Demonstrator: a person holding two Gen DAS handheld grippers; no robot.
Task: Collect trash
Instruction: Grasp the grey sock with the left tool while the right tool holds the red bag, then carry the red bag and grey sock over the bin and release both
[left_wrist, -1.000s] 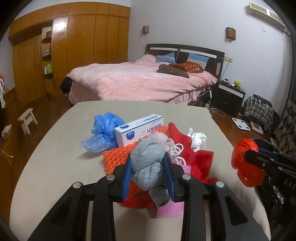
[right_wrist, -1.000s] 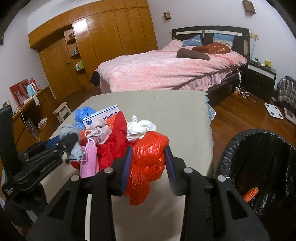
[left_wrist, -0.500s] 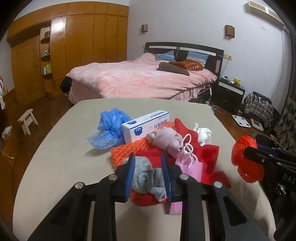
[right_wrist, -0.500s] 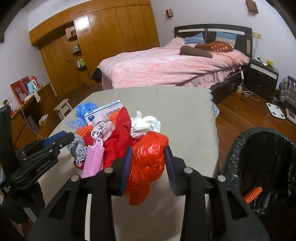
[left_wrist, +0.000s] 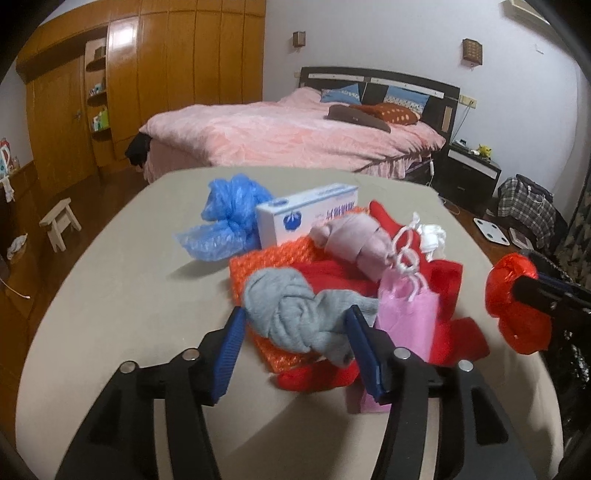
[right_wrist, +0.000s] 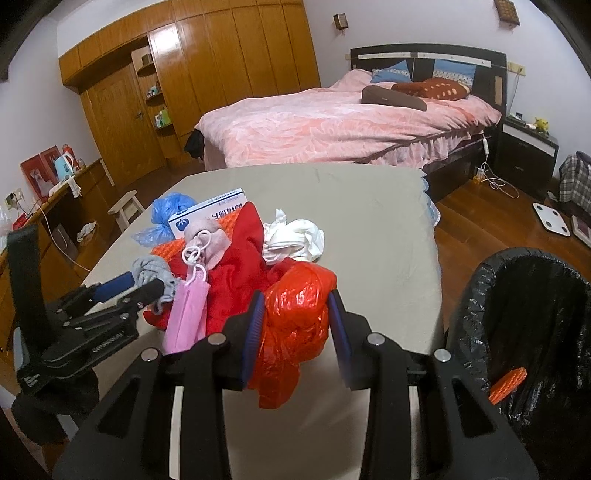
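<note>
Your right gripper (right_wrist: 295, 325): matt black plastic, ribbed blue jaw pads, holding a glossy, crinkled red plastic bag (right_wrist: 299, 317). Your left gripper (left_wrist: 295, 343): same finish, around soft grey knitted cloth (left_wrist: 295, 314). Surface (left_wrist: 110, 295): matt beige fabric. Box (left_wrist: 306, 218): smooth white card. Bin liner (right_wrist: 535, 317): shiny black plastic. Wardrobe (right_wrist: 221, 74): glossy wood.

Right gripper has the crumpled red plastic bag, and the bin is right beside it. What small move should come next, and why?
Probably swing the right gripper rightward over the black-lined trash bin and release. The crumpled red plastic bag is clamped between its fingers, clear of the pile, and the bin's open mouth sits just right of the table edge. The left gripper is open around the grey knotted sock.
</note>
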